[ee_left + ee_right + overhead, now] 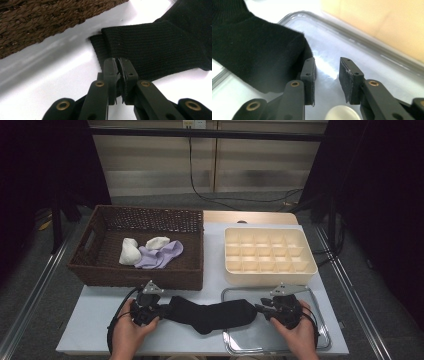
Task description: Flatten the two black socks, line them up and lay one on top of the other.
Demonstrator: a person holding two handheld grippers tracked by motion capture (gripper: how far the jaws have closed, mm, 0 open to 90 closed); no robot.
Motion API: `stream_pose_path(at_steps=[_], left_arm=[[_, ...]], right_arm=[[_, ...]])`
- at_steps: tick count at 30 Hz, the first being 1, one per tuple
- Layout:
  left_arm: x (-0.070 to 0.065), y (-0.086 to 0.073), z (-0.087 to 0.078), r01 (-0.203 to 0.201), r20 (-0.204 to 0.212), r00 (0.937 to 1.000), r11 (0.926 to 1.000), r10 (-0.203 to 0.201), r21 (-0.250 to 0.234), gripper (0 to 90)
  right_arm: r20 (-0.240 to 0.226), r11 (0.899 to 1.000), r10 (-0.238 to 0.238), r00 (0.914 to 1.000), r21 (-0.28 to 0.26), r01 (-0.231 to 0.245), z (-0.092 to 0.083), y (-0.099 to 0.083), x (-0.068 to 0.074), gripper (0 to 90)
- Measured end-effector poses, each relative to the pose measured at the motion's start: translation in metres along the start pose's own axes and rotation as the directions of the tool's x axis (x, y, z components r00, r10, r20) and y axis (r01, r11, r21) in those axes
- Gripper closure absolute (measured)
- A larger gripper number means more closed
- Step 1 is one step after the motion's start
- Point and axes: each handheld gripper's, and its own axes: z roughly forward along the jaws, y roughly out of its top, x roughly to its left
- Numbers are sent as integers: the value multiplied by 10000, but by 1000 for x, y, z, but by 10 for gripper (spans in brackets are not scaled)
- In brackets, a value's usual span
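A long black sock [210,314] lies flat across the table's front, its toe end resting over the left rim of a metal tray [320,340]. My left gripper [159,310] is shut on the ribbed cuff; in the left gripper view the jaws [117,67] pinch the edge of the sock [155,50]. My right gripper [260,308] stands open just past the toe. In the right gripper view its jaws [326,75] stand apart over the bare tray [362,42], and the sock [257,55] lies against the outside of one jaw, not between them.
A brown wicker basket [145,275] at the back left holds two rolled white socks [130,252] and a purple sock [160,256]. A cream divided organizer [270,251] sits behind the tray. The table's front edge runs close below both hands.
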Motion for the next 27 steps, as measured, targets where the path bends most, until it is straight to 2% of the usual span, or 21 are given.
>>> stream_pose_path(at_steps=[1, 2, 5, 11, 15, 16, 18, 19, 20, 23, 25, 26, 27], left_arm=[[0, 0, 0, 10, 1, 10000, 10000, -10, -4, 849], [0, 0, 0, 11, 2, 10000, 10000, -11, -4, 848], [0, 0, 0, -13, 20, 10000, 10000, 13, 23, 847], [0, 0, 0, 3, 54, 10000, 10000, -3, 19, 846], [0, 0, 0, 5, 56, 10000, 10000, -5, 23, 845], [0, 0, 0, 1, 61, 10000, 10000, -1, 24, 845], [0, 0, 0, -4, 71, 10000, 10000, 3, 24, 844], [1, 0, 1, -5, 73, 10000, 10000, 5, 23, 844], [0, 0, 0, -7, 69, 10000, 10000, 7, 21, 844], [1, 0, 0, -31, 82, 10000, 10000, 31, 36, 844], [1, 0, 1, 35, 104, 9999, 10000, -35, 2, 845], [1, 0, 1, -15, 87, 10000, 10000, 15, 27, 846], [1, 0, 1, -28, 79, 10000, 10000, 28, 30, 846]], right_arm=[[-5, 10000, 30, 10000, -16, -30, -1, 0, -1, 670], [-183, 9994, 311, 9993, -161, -314, -3, 1, -2, 667], [-381, 9993, 313, 9988, -179, -320, -3, 2, 0, 667], [-556, 9997, -247, 9981, -31, 246, 5, 8, 14, 663], [-362, 9970, -655, 9972, 390, 669, 18, 7, 23, 645], [-184, 9952, -820, 9965, 527, 829, 20, 6, 25, 625], [-72, 9951, -849, 9964, 502, 852, 22, 6, 29, 571], [53, 9943, -931, 9956, 529, 927, 23, 6, 31, 574], [180, 9926, -1101, 9938, 541, 1090, 23, 7, 32, 604], [604, 9921, -1134, 9917, 617, 1097, 19, 6, 28, 662], [613, 9935, -1013, 9930, 592, 977, 16, 5, 22, 688], [527, 9945, -919, 9944, 544, 891, 15, 4, 20, 764], [402, 9954, -815, 9959, 540, 793, 12, 4, 19, 800]])
